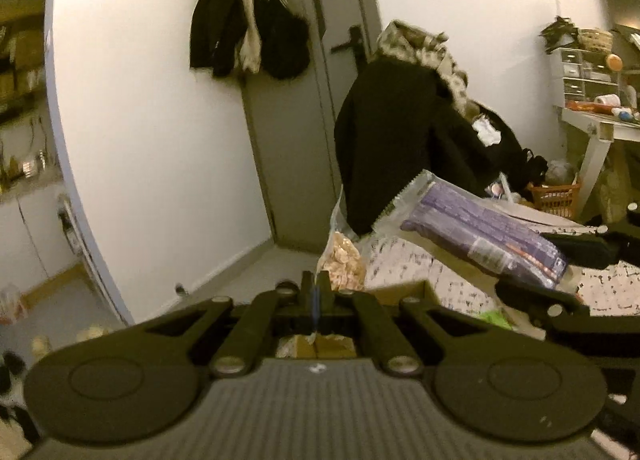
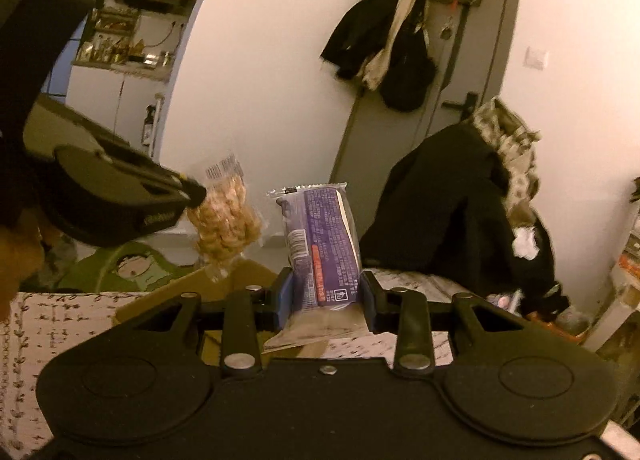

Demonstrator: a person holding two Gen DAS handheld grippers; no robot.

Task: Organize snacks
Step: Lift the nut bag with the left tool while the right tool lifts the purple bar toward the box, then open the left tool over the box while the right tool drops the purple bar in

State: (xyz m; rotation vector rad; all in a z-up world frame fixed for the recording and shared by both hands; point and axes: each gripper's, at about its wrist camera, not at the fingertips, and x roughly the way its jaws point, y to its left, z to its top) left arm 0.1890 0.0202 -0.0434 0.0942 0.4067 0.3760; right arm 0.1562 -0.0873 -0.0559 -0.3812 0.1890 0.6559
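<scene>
The left tool [image 1: 316, 296] is pinching its jaws almost fully together on the thin clear edge of a bag of peanuts [image 1: 343, 258], which is standing up just past the fingertips at the centre of the left wrist view. In the right wrist view the same bag [image 2: 226, 225] is hanging from that tool [image 2: 196, 191] at centre left, raised above an open cardboard box [image 2: 224, 284].

The right tool [image 2: 327, 298] is holding its jaws partly open, and its blue-padded fingers [image 2: 285, 296] are pressing on both sides of a purple snack packet [image 2: 320, 248], which is standing upright at the centre of that view. Seen from the left wrist, the packet [image 1: 486, 234] is lying tilted at centre right, with the right tool [image 1: 576, 256] reaching in from the right edge.

Below both tools a patterned white cloth [image 2: 52, 320] is covering the surface, and the corner of the box [image 1: 404, 292] is showing just beyond the left tool. Behind the snacks a black coat with a fur-trimmed hood [image 1: 404, 127] is slumping in a heap, and dark jackets [image 2: 384, 47] are hanging on a grey door [image 1: 296, 163] in the upper middle. A white bench [image 1: 596, 127] with small drawers is sitting at the upper right of the left wrist view.
</scene>
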